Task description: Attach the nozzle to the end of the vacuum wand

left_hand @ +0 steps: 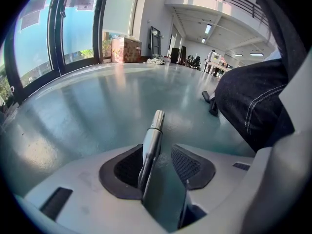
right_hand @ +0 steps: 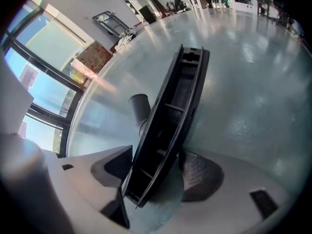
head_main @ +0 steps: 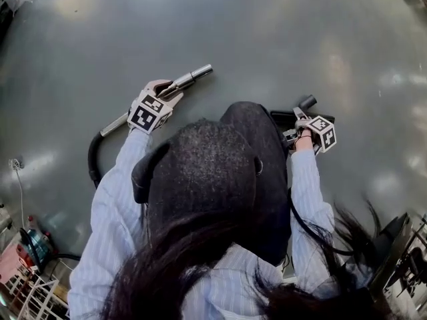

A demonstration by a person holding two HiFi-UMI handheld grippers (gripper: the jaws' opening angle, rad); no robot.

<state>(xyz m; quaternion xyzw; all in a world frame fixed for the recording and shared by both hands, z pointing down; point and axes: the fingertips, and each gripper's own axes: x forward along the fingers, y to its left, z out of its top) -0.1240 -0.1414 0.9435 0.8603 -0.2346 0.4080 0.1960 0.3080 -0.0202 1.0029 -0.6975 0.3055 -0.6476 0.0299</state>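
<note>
The silver vacuum wand (head_main: pixel 193 77) lies on the grey floor, its black hose (head_main: pixel 93 159) curving back to the left. My left gripper (head_main: pixel 175 89) is down around the wand. In the left gripper view the wand (left_hand: pixel 152 140) rests against the left pad, with a gap to the right pad. My right gripper (head_main: pixel 300 115) is low on the right with the black floor nozzle (head_main: pixel 293 120) between its jaws. In the right gripper view the nozzle (right_hand: pixel 170 121) leans on the right pad, underside ribs showing. Its round neck (right_hand: pixel 139 106) points away, and the left pad stands clear.
The person's dark-trousered knee (head_main: pixel 253 132) sits between the two grippers and hides part of the nozzle. A white wire rack (head_main: pixel 27 279) and a cable lie at the lower left. Cardboard boxes (left_hand: pixel 126 50) stand by the windows, far off.
</note>
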